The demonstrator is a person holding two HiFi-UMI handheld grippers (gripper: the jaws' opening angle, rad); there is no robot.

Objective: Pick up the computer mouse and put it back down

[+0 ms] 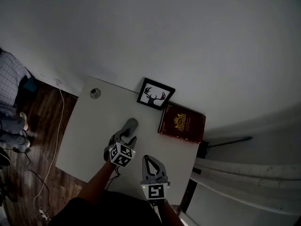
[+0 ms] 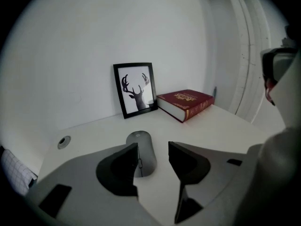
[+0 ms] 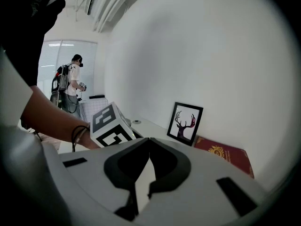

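Note:
A grey computer mouse (image 1: pixel 130 125) lies on the white table (image 1: pixel 89 140), pointing toward the back. My left gripper (image 1: pixel 123 136) hovers just short of it with its jaws apart. In the left gripper view the mouse (image 2: pixel 142 150) rests flat on the tabletop, its near end showing in the gap beside the left fingertip (image 2: pixel 130 158); the pads do not press on it. The left gripper (image 2: pixel 154 157) is open. My right gripper (image 1: pixel 147 157) is near the table's front edge, shut with nothing in it; its fingertips meet in the right gripper view (image 3: pixel 149 140).
A framed deer picture (image 1: pixel 155 94) leans on the wall at the back, and a red book (image 1: pixel 182 122) lies to its right. A cable grommet (image 1: pixel 95 93) sits at the back left corner. A white cable (image 1: pixel 59 121) runs over the wooden floor at left.

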